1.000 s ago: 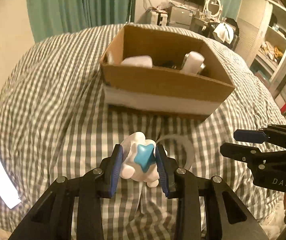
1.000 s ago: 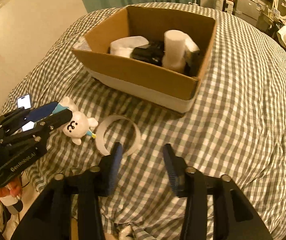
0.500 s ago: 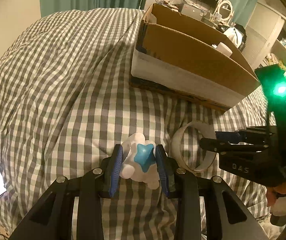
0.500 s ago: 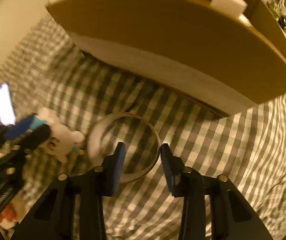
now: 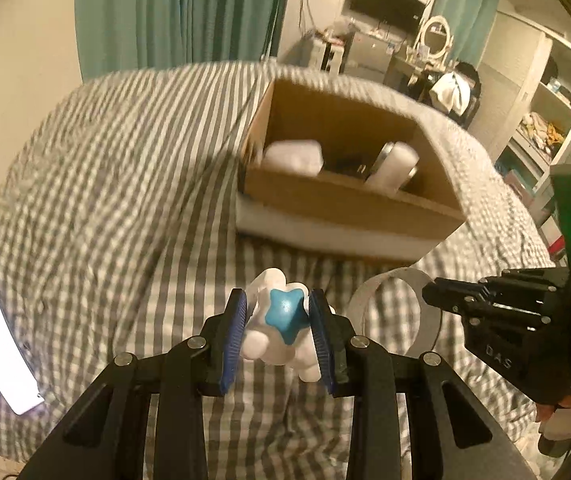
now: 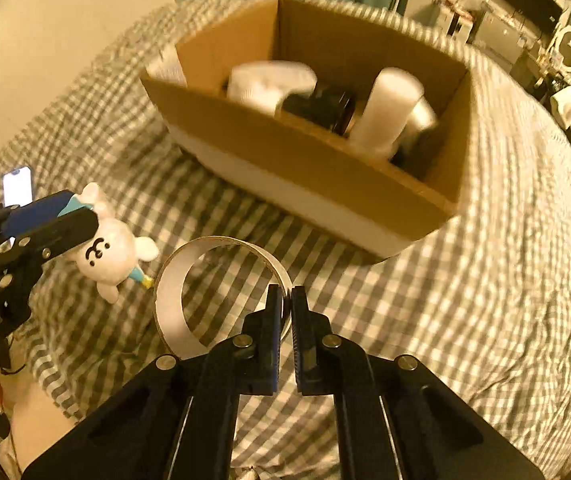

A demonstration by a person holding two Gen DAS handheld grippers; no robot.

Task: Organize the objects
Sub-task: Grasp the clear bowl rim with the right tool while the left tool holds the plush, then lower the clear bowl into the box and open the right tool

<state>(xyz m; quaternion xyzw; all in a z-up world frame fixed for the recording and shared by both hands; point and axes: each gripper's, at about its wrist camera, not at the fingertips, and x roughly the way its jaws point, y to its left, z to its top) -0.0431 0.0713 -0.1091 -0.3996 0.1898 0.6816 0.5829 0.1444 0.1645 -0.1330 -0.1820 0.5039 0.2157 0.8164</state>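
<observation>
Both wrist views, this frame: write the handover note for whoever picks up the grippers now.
Left gripper: shut on the white plush toy with the blue star.
Right gripper: shut on the wall of the white ring.
Cardboard box: on the checked bedspread beyond both, already holding a white roll, a dark item and a white bundle; blurred.
Phone: lit, on the bedspread at the left.
Done: both items gripped.
Left: carry toy and ring to the box and release, probably.
</observation>
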